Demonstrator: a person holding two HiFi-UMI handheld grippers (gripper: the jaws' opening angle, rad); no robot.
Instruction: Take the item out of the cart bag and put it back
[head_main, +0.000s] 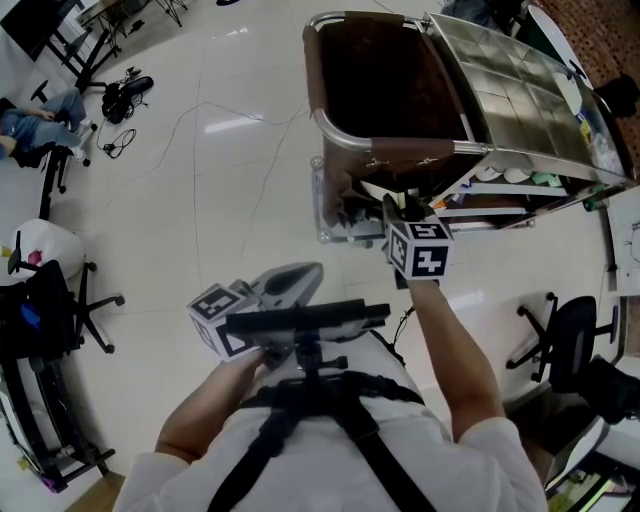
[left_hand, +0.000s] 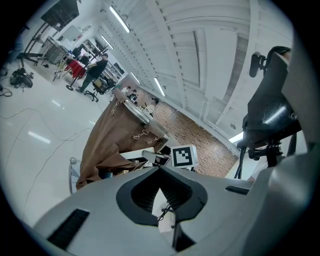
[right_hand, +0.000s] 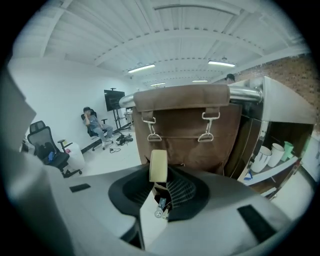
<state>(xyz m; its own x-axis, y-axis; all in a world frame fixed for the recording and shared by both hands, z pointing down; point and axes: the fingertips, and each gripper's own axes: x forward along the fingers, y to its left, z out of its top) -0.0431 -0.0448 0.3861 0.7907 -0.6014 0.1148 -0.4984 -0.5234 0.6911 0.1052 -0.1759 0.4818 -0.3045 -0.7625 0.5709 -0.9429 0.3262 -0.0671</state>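
The black chest harness (head_main: 310, 400) fills the near edge of the head view. Just past it the left gripper (left_hand: 160, 170) hangs clenched on nothing, well apart from the cart.

Farther off, the right gripper (right_hand: 160, 176) grasps 1 cream-coloured item (right_hand: 158, 165) by its lower part. The item stands upright outside the brown cart bag (right_hand: 182, 127), in front of the bag's near face and below its rim (head_main: 400, 152).

The grip looks narrow, so I judge a knock against the rim or the metal bar (right_hand: 242, 94) on the way over could tilt the item or pull it loose onto the floor (head_main: 200, 200). The 2 strap clasps (right_hand: 206, 136) on the bag's face could also snag it. With the left gripper back, nothing steadies the soft bag mouth if it sags.
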